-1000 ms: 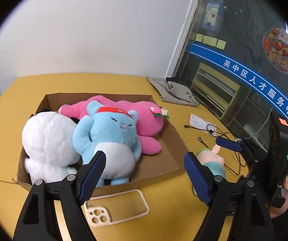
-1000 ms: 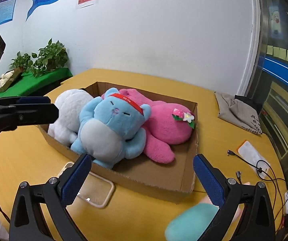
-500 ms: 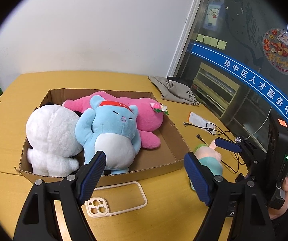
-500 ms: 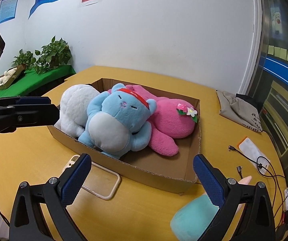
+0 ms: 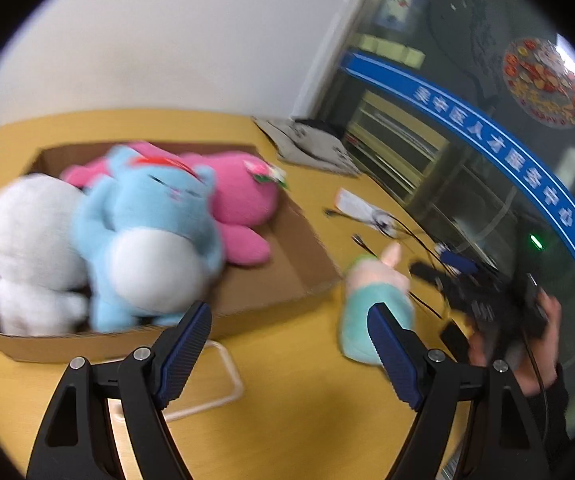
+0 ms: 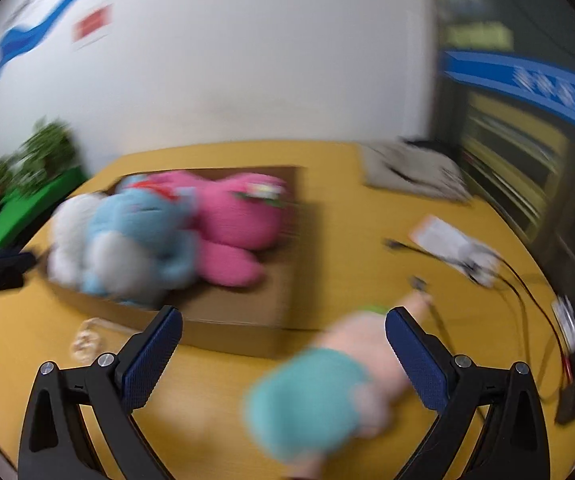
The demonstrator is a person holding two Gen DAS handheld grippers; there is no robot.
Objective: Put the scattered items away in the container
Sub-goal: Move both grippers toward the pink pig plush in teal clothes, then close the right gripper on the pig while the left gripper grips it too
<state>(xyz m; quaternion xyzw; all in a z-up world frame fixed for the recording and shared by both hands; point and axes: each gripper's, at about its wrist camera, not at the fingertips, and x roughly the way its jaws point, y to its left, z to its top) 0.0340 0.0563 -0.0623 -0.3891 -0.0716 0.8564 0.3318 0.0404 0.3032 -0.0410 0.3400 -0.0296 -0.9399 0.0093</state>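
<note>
Right wrist view, right hand-held gripper (image 6: 283,340) tilted downward, jaws apart, over teal plush (image 6: 311,396)

The left gripper (image 5: 289,344) has black triangular arms with cut-out windows, silver screws and ribbed dark-blue pads (image 5: 185,350). The right gripper (image 6: 283,354) is built the same — dotted blue pads (image 6: 153,356). At 4 o'clock in the left view, a dark sleeve (image 5: 547,408) — thin black cable over it.

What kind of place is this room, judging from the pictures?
Probably an office or public service centre: a glass wall with a blue banner of Chinese characters, sticky notes on the glass, and a yellow table.
</note>
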